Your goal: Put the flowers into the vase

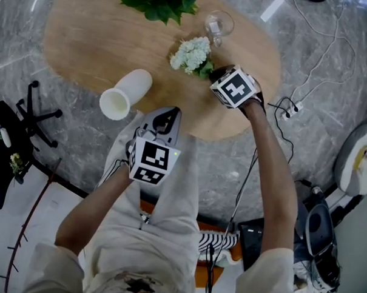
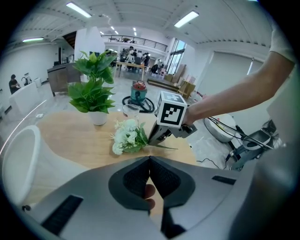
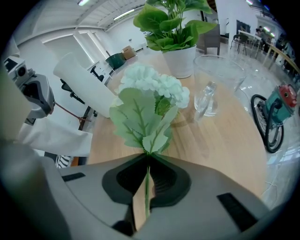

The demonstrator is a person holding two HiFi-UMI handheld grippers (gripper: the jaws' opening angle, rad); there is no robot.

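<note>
A bunch of white flowers (image 1: 192, 55) with green leaves lies on the round wooden table (image 1: 79, 41). My right gripper (image 1: 214, 74) is at the bunch's stem end. In the right gripper view its jaws (image 3: 149, 161) are shut on the thin green stem (image 3: 147, 187), with the blooms (image 3: 154, 86) just ahead. A white vase (image 1: 125, 95) lies on its side at the table's near left, its mouth toward me. My left gripper (image 1: 168, 117) hovers over the table's near edge, right of the vase. It is shut with nothing between its jaws (image 2: 149, 159).
A clear glass (image 1: 218, 24) stands just behind the flowers, and a potted green plant (image 1: 159, 2) at the table's far edge. An office chair (image 1: 14, 135) is on the floor at left. Cables and a power strip (image 1: 291, 108) lie at right.
</note>
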